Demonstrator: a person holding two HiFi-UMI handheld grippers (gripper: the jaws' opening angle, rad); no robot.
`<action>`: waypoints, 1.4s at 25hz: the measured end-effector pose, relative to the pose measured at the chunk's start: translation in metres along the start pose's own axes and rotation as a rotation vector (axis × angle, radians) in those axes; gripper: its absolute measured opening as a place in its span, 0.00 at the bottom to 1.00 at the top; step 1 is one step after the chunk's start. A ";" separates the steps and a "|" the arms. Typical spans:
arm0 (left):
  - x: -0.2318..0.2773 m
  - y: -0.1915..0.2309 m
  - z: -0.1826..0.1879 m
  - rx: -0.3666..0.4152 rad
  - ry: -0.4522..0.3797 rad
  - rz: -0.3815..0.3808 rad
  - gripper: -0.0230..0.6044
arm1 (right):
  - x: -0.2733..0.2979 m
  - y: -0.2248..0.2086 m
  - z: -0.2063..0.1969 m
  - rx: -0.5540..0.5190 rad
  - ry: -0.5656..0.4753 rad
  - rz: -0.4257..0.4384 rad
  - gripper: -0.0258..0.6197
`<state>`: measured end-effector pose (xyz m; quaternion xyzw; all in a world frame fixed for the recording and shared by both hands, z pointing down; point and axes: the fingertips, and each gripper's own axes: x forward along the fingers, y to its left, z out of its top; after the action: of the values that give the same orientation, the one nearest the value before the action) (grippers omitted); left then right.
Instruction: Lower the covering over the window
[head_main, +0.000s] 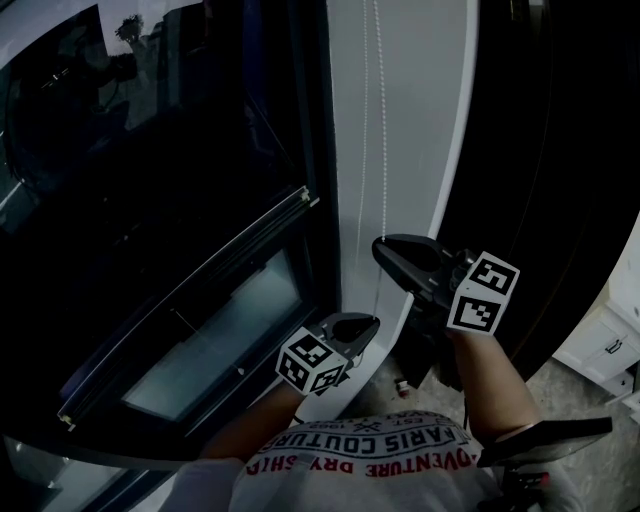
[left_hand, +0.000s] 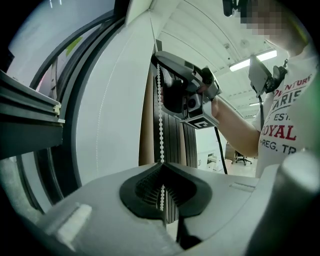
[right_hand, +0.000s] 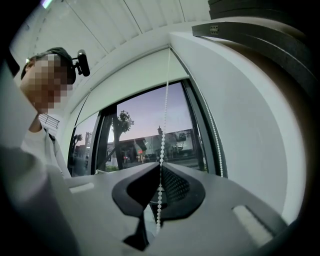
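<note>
Right gripper (head_main: 388, 247): centre-right, raised, forearm angled upward; ribbed black pads (right_hand: 175, 186) pinching the white bead chain (head_main: 384, 130).
Left gripper (head_main: 362, 323): lower centre, clamped on chain.

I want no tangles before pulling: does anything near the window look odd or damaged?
Nothing stands out. The bead chain hangs straight beside the window, and the left gripper and right gripper are both shut on it.
</note>
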<state>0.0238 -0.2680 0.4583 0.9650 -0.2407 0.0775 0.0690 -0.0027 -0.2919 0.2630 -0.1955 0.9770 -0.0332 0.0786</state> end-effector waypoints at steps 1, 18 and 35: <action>0.001 -0.001 -0.006 0.006 0.018 0.000 0.04 | -0.001 0.000 -0.006 -0.007 0.019 -0.003 0.06; 0.007 0.011 -0.125 -0.069 0.200 0.046 0.05 | -0.007 -0.008 -0.130 0.035 0.215 -0.070 0.06; -0.043 0.048 -0.038 -0.075 -0.014 0.032 0.20 | -0.012 -0.005 -0.149 0.064 0.189 -0.067 0.05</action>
<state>-0.0407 -0.2846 0.4919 0.9583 -0.2592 0.0627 0.1024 -0.0145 -0.2863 0.4118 -0.2216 0.9713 -0.0854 -0.0091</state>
